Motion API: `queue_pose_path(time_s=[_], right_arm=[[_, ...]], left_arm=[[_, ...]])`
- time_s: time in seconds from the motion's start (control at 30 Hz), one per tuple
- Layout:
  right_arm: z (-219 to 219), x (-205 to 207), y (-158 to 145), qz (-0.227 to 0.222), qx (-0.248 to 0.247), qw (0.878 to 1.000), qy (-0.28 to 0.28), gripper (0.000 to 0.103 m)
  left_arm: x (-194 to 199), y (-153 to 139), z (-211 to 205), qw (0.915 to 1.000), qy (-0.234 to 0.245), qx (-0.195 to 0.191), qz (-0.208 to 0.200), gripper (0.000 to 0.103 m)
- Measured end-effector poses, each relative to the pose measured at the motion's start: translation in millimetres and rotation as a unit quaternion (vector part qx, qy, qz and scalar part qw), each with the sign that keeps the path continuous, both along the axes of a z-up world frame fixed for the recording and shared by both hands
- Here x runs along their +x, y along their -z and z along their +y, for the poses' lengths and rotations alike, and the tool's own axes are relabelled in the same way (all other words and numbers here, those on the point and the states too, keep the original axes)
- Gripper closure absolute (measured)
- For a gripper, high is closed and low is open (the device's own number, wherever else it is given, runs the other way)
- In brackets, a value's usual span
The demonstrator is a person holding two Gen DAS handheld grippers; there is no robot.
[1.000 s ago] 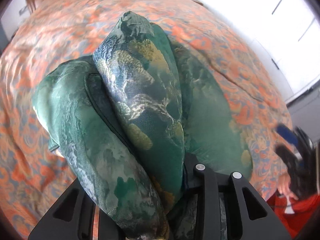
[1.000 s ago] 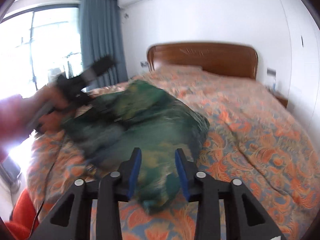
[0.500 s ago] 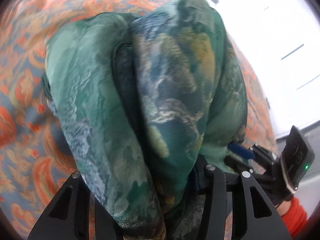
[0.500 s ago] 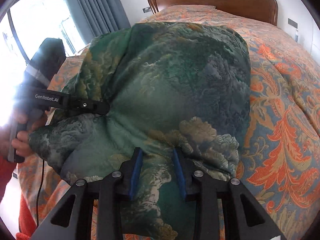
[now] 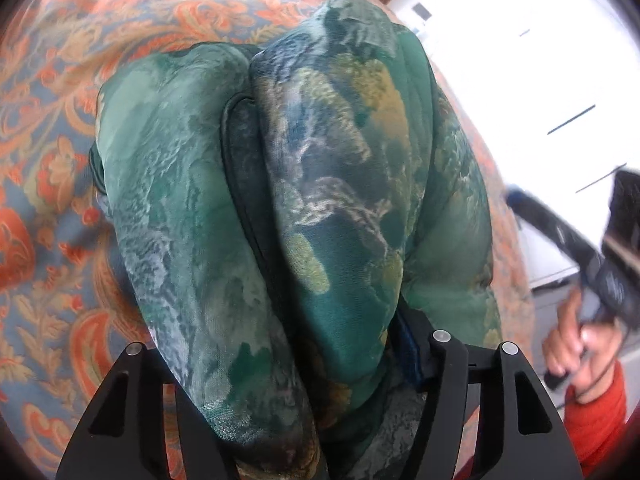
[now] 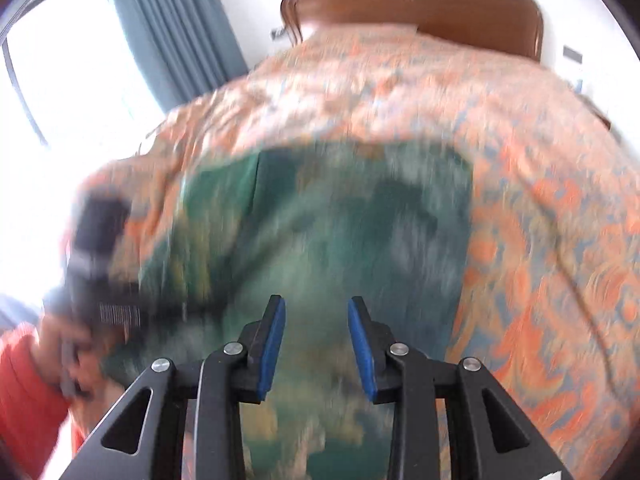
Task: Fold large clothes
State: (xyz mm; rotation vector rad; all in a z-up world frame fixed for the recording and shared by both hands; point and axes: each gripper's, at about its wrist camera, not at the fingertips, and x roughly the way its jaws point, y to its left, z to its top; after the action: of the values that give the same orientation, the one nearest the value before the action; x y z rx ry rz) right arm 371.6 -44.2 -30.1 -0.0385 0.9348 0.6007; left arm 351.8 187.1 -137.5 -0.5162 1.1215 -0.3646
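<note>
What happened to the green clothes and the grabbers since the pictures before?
The left gripper has just been opening, with the green garment still bunched between its fingers. The right gripper, whose fingers straddled the cloth before, has pulled back, gap now clear. The garment now lies flatter on the bed.

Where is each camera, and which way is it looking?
Left wrist: on the left gripper, looking down at the green garment bunched between its fingers on the bed; the right hand shows.
Right wrist: on the right gripper, facing the headboard; its open fingers frame the blurred garment; the left hand shows.
Both show the garment and the bed.
</note>
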Motion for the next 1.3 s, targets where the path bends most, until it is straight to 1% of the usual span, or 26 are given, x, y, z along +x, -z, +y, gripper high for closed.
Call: queue_pose_path(time_s=[0.03,0.1,0.13,0.17,0.2,0.23,0.27,0.3,0.37,0.43,0.5,0.53,0.57,0.63,0.67,0.7,0.77,0.83,0.87,0.93,1.0,1.07,1.1,1.23,1.27,1.3], right_arm=[[7,10,-2,-0.002,-0.001,1.000,0.002,0.070],[25,39,8,0.011,-0.015,1.000,0.003,0.070],[33,55,21,0.018,-0.031,0.999,0.012,0.070],[40,72,37,0.020,-0.038,0.999,0.032,0.070],[42,83,47,0.022,-0.037,0.998,0.040,0.070],[47,91,63,0.029,-0.048,0.997,0.044,0.070],[57,100,84,0.046,-0.075,0.995,0.043,0.070],[62,107,94,0.052,-0.086,0.994,0.045,0.070],[68,109,102,0.049,-0.103,0.992,0.049,0.070],[71,112,102,0.044,-0.114,0.991,0.046,0.070],[63,112,97,0.041,-0.095,0.993,0.049,0.070],[55,108,95,0.040,-0.083,0.994,0.050,0.070],[45,100,84,0.033,-0.059,0.996,0.050,0.070],[30,77,68,0.019,-0.031,0.998,0.047,0.070],[19,56,55,0.004,-0.017,0.999,0.042,0.070],[11,41,47,-0.005,-0.014,0.999,0.039,0.070],[-5,-7,35,-0.025,-0.013,0.999,0.019,0.070],[-19,-51,35,-0.040,-0.016,0.999,0.009,0.070],[-27,-76,42,-0.043,-0.019,0.999,0.010,0.070],[-31,-96,59,-0.039,-0.031,0.999,0.013,0.070],[-30,-103,78,-0.044,-0.048,0.998,0.022,0.070],[-28,-95,91,-0.028,-0.054,0.998,0.030,0.070],[-24,-91,98,-0.025,-0.065,0.997,0.028,0.070],[-21,-95,111,-0.039,-0.092,0.995,0.027,0.070],[-22,-97,111,-0.043,-0.090,0.995,0.030,0.070],[-22,-97,111,-0.043,-0.088,0.995,0.031,0.070]], left_arm=[[-2,3,3,1.0000,-0.001,-0.006,-0.001,0.039],[-3,7,10,0.9999,-0.002,-0.010,-0.003,0.040],[-4,9,11,0.9999,-0.005,-0.010,-0.003,0.040],[-5,11,14,0.9999,-0.007,-0.007,-0.003,0.042],[-6,13,15,1.0000,-0.010,0.001,-0.002,0.043],[-7,16,14,0.9999,-0.011,0.013,0.000,0.044],[-7,19,10,0.9995,-0.012,0.029,-0.001,0.044],[-7,20,9,0.9992,-0.012,0.038,-0.004,0.044],[-7,19,6,0.9986,-0.009,0.051,-0.009,0.043],[-8,17,8,0.9987,-0.007,0.049,-0.010,0.042],[-11,16,8,0.9988,-0.005,0.047,-0.012,0.042],[-13,15,7,0.9987,-0.005,0.048,-0.014,0.042],[-5,14,-2,0.9987,-0.006,0.049,-0.015,0.042],[-2,12,-3,0.9988,-0.010,0.045,-0.014,0.042],[-2,12,-3,0.9989,-0.011,0.044,-0.014,0.042],[-1,12,-2,0.9990,-0.012,0.042,-0.012,0.042],[-6,11,-6,0.9989,-0.012,0.044,-0.011,0.041],[-6,10,-6,0.9988,-0.012,0.045,-0.013,0.041],[-6,11,-6,0.9989,-0.011,0.044,-0.012,0.041],[-3,7,-12,0.9989,-0.008,0.045,-0.013,0.040],[1,7,-13,0.9985,-0.008,0.052,-0.015,0.040],[4,8,-15,0.9984,-0.010,0.054,-0.014,0.039],[5,12,-18,0.9983,-0.010,0.055,-0.015,0.039],[7,16,-21,0.9981,-0.017,0.055,-0.021,0.037],[4,13,-22,0.9977,-0.019,0.057,-0.030,0.033],[-3,7,-24,0.9967,-0.024,0.065,-0.043,0.027]])
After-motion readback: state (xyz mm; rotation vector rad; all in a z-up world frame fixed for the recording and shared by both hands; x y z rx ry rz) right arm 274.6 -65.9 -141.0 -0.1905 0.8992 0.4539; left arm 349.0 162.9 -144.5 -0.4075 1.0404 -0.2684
